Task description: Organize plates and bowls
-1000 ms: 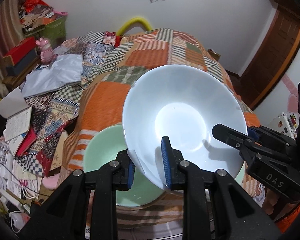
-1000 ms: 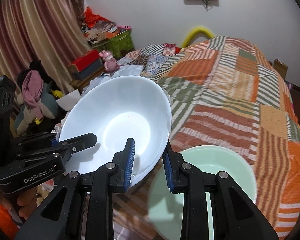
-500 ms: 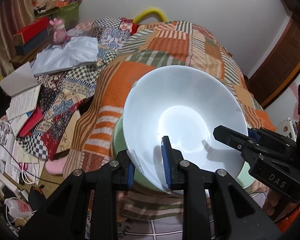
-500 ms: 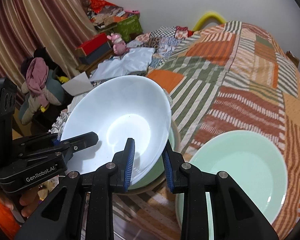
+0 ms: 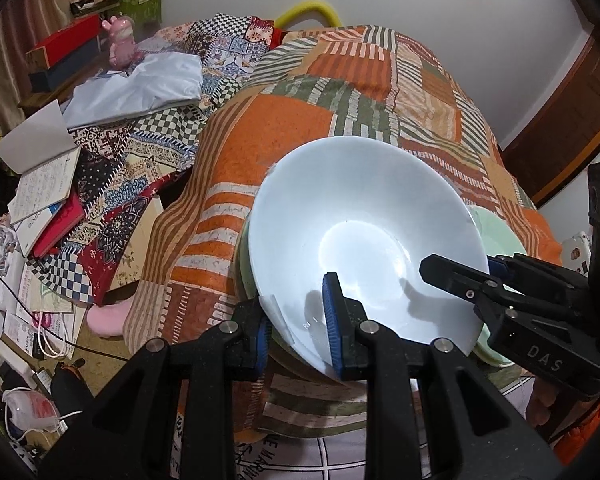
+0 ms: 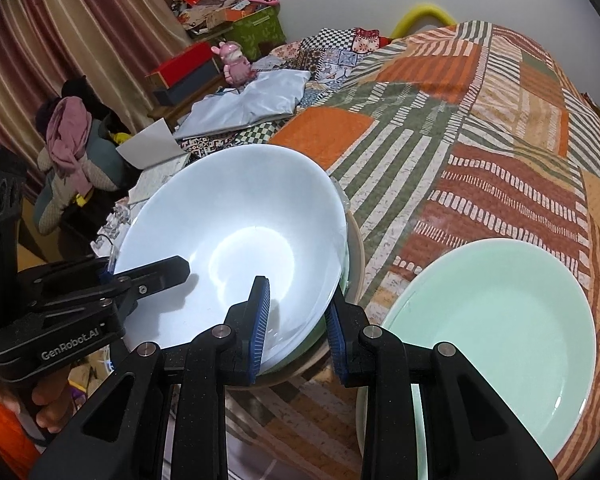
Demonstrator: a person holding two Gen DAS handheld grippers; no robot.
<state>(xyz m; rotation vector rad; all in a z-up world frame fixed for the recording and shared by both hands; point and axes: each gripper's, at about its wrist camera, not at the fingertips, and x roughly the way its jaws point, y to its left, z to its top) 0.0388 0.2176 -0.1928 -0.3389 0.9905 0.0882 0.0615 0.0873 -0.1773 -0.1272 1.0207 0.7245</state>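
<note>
Both grippers clamp opposite edges of one white bowl. The left gripper pinches the near rim, one blue pad inside the bowl and one outside. The right gripper grips the rim the same way. The bowl sits tilted in a stack of green and beige bowls on the patchwork quilt. Right of the right gripper lies a mint-green plate.

A patchwork quilt in orange and green covers the bed. Left of it lie a folded grey cloth, open notebooks and a pink figurine.
</note>
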